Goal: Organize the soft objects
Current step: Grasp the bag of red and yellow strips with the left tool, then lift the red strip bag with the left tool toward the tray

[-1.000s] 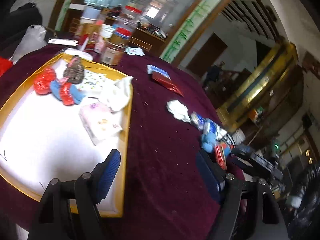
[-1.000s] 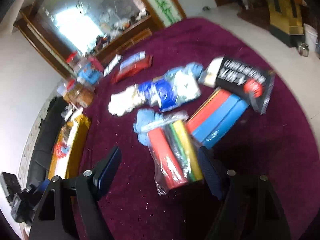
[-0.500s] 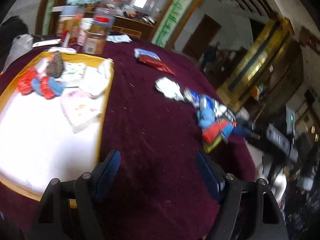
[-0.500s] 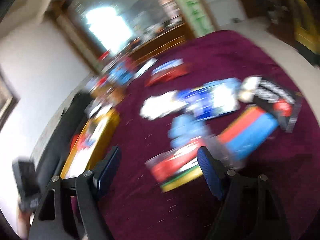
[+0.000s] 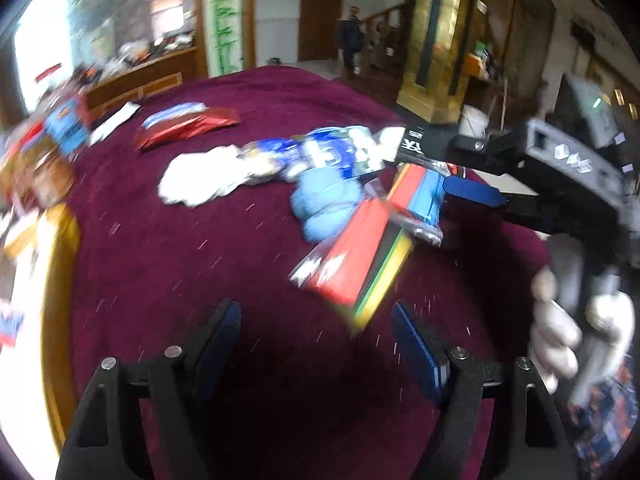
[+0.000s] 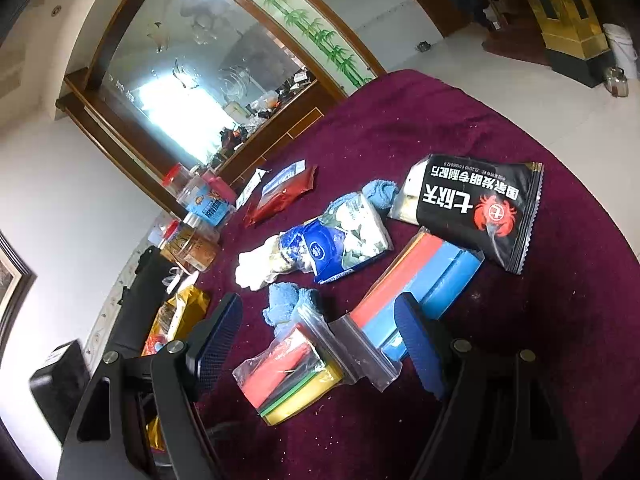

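Soft items lie in a cluster on the maroon tablecloth (image 6: 560,340): a clear bag of red, green and yellow cloths (image 6: 290,372) (image 5: 356,260), a pack of red and blue cloths (image 6: 420,284), a light blue towel (image 6: 286,304) (image 5: 324,204), a blue-white packet (image 6: 340,244), a white cloth (image 6: 252,268) (image 5: 196,178) and a black crab-print bag (image 6: 476,204). My right gripper (image 6: 318,346) is open, its jaws on either side of the clear bag. It also shows in the left wrist view (image 5: 472,194). My left gripper (image 5: 316,344) is open and empty, just short of that bag.
A gold-rimmed tray (image 5: 60,272) with a white base lies at the left. Jars (image 6: 192,248) and a red packet (image 6: 280,196) stand toward the far edge. A wooden cabinet with a mirror (image 6: 192,80) is behind. The table edge curves off at the right.
My left gripper has swung right from the tray toward the cluster of soft items. My right gripper has moved in closer over the clear bag of cloths. Both stay open.
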The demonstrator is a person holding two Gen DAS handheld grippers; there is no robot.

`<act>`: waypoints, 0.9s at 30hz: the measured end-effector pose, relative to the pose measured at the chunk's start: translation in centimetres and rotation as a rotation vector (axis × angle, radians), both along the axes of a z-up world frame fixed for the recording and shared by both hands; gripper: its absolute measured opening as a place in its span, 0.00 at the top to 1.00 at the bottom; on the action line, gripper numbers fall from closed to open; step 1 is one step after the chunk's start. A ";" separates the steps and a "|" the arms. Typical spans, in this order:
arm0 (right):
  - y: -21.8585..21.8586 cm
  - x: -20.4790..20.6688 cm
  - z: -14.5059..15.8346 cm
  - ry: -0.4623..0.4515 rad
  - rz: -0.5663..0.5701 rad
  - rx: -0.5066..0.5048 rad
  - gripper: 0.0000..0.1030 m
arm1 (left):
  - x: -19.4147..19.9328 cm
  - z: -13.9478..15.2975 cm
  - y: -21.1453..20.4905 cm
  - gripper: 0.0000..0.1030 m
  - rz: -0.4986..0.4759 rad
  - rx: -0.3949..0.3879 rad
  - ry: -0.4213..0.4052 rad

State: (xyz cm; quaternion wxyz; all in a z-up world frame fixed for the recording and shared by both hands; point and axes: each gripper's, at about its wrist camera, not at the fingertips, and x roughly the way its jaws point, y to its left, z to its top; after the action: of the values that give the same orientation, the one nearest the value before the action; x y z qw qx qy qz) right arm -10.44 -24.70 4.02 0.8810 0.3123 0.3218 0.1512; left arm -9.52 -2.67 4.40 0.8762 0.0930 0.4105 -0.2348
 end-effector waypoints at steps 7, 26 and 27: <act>-0.8 0.6 -0.7 0.017 -0.005 0.080 0.24 | 3.1 -2.1 -4.7 0.22 -0.041 0.097 -0.024; -0.5 1.0 -1.2 0.071 -0.059 0.033 0.22 | -1.4 1.7 9.5 0.79 0.131 -0.270 0.088; -0.5 1.0 -1.2 0.071 -0.065 0.026 0.22 | -1.6 1.4 10.0 0.79 0.139 -0.277 0.088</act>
State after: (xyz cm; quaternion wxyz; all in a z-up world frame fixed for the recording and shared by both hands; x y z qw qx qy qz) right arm -9.44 -25.16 2.82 0.8694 0.3390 0.3406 0.1154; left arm -11.12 7.35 5.83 0.8759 -0.0678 0.4178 -0.2317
